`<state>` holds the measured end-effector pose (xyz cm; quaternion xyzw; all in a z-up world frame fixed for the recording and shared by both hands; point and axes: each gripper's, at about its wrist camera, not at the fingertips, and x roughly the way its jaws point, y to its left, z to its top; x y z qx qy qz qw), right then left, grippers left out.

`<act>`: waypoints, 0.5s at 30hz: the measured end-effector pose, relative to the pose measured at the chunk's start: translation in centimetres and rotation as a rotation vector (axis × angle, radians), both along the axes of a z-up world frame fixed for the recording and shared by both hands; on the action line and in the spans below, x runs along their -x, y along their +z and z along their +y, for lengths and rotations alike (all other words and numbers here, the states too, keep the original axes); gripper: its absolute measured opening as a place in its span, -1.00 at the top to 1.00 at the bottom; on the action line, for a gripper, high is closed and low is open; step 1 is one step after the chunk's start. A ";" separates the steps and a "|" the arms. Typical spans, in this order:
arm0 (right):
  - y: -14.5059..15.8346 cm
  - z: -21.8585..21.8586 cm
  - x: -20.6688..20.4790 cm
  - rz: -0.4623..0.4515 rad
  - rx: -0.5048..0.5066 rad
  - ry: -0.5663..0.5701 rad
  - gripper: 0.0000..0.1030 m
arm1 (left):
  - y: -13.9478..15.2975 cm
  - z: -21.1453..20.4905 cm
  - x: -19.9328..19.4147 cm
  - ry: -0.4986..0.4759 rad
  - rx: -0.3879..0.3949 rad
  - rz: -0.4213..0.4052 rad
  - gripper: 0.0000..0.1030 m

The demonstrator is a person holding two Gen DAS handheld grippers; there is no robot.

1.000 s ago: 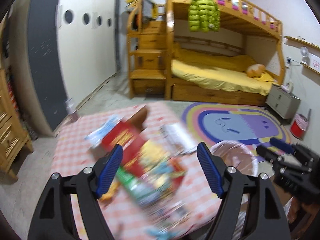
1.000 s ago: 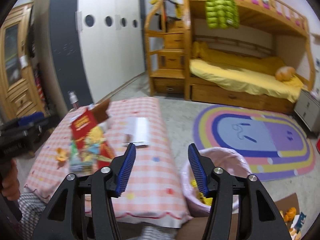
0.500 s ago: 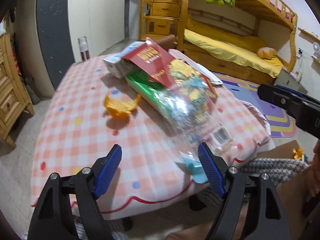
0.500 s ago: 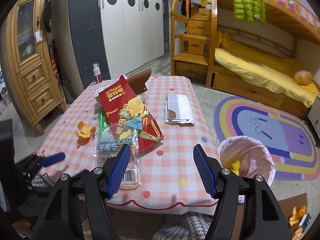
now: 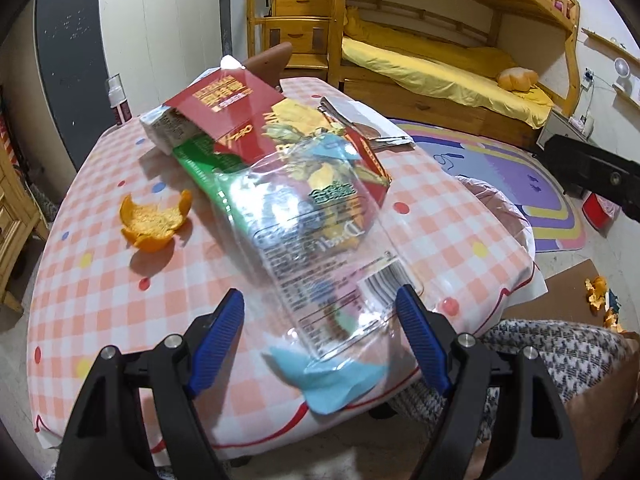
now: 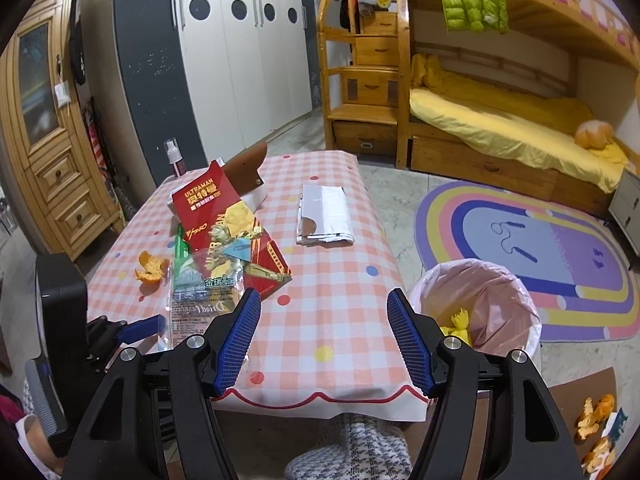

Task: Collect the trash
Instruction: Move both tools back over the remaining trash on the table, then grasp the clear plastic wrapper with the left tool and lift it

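Left claw (image 5: 320,334): jaws closing, straddling the near end of the clear snack bag (image 5: 320,248), pads not yet pressing it. Right claw (image 6: 322,336): jaws apart, nothing between, above the bench (image 6: 340,280) edge.

Risks: thin film likely slips or crumples out of a shallow pinch; the bag lies partly on the red carton (image 5: 240,120), so lifting may drag it.

Room, relative to the bag: orange peel (image 5: 154,220) left, well apart; bench edge just nearer; folded paper (image 6: 324,220) far right; lined bin (image 6: 480,312) on the floor off the right edge.
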<state>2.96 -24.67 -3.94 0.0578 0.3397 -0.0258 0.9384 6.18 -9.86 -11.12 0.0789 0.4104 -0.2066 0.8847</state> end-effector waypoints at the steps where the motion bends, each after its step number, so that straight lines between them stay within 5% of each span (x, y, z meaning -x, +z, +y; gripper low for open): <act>1: 0.0 -0.1 0.0 0.000 -0.003 0.000 -0.29 | -0.1 -0.2 0.0 -0.003 -0.003 0.002 -0.20; 5: 0.0 -0.5 0.3 -0.002 -0.004 -0.008 -0.29 | 0.3 0.1 0.4 0.034 -0.033 -0.040 0.60; 7: 0.1 -0.5 0.5 -0.005 0.000 -0.012 -0.29 | 0.8 0.7 0.4 0.041 -0.013 -0.055 0.80; 15: 0.6 0.1 0.3 -0.005 0.024 0.007 -0.29 | 6.0 4.5 2.0 0.049 0.103 -0.159 1.00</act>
